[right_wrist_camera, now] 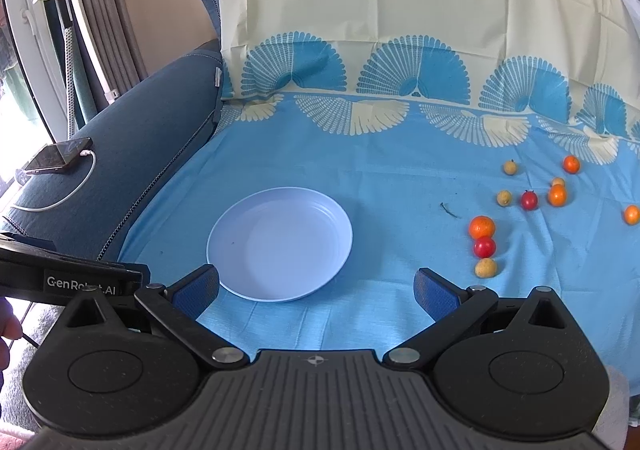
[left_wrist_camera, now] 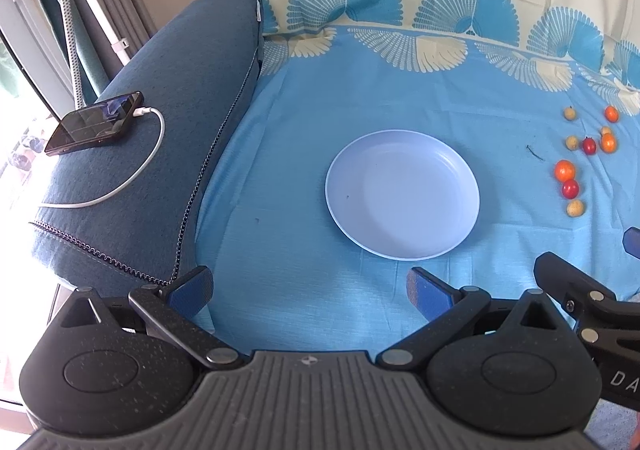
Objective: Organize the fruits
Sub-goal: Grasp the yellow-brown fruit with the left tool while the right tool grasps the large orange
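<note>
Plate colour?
Plain pale lavender-blue plate, no pattern, nothing on it; clearest in the right wrist view.

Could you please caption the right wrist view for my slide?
Open right gripper faces an empty round pale-blue plastic plate beside scattered small fruits.

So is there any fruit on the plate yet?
No, the plate is bare; the small fruits all lie on the blue cloth beside it.

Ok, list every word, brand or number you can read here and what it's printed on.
"GenRobot.AI", partly covered: on the side of the left gripper, seen in the right wrist view.
"DA", cut off at the frame edge: on the side of the right gripper, seen in the left wrist view.
Phone screen: nothing readable.
</note>
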`<action>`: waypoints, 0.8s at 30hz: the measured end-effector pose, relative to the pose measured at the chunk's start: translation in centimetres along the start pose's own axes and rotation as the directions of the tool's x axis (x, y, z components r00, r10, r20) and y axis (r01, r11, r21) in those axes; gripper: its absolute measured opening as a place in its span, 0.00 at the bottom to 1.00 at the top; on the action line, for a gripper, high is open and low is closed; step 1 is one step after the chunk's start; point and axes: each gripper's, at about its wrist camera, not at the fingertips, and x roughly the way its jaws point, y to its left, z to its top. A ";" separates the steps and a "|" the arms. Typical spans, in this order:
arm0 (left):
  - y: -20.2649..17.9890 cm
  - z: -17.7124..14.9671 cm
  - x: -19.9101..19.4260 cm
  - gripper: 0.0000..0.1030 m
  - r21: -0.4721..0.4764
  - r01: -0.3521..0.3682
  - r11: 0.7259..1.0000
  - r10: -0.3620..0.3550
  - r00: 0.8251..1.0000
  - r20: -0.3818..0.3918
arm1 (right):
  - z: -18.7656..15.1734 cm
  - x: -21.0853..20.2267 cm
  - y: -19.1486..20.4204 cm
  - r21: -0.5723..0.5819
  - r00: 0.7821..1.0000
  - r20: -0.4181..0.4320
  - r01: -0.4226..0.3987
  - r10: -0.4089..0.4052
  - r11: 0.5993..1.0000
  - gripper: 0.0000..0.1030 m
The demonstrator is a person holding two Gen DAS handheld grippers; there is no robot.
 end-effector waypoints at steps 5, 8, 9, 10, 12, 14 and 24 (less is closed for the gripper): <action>-1.3 0.3 0.3 1.00 0.025 -0.009 1.000 0.010 1.000 -0.011 | -0.2 0.1 -1.1 0.031 1.000 0.004 -0.015 0.015 0.999 1.00; -2.6 0.8 0.3 1.00 0.038 0.027 0.999 -0.026 1.000 -0.012 | -0.2 -0.4 -2.7 0.066 0.999 0.035 -0.004 0.002 0.998 1.00; -3.1 1.0 0.3 1.00 0.041 0.045 0.998 -0.045 0.999 -0.011 | -0.2 -0.7 -3.5 0.080 0.999 0.051 0.005 -0.010 0.997 1.00; -3.9 1.3 0.3 1.00 0.046 0.065 0.997 -0.065 0.998 -0.006 | -0.2 -1.0 -4.4 0.094 0.997 0.069 0.021 -0.028 0.995 1.00; -5.7 1.8 0.4 1.00 0.062 0.101 0.993 -0.101 0.995 0.004 | -0.4 -1.6 -6.6 0.127 0.991 0.105 0.065 -0.079 0.990 1.00; -7.9 2.4 0.7 1.00 0.080 0.138 0.987 -0.139 0.990 0.001 | -0.6 -2.2 -9.2 0.169 0.981 0.131 0.120 -0.143 0.978 1.00; -21.8 5.2 5.5 1.00 0.198 0.269 0.942 -0.256 0.962 -0.093 | -1.5 -0.9 -26.3 0.407 0.897 0.037 0.389 -0.441 0.826 1.00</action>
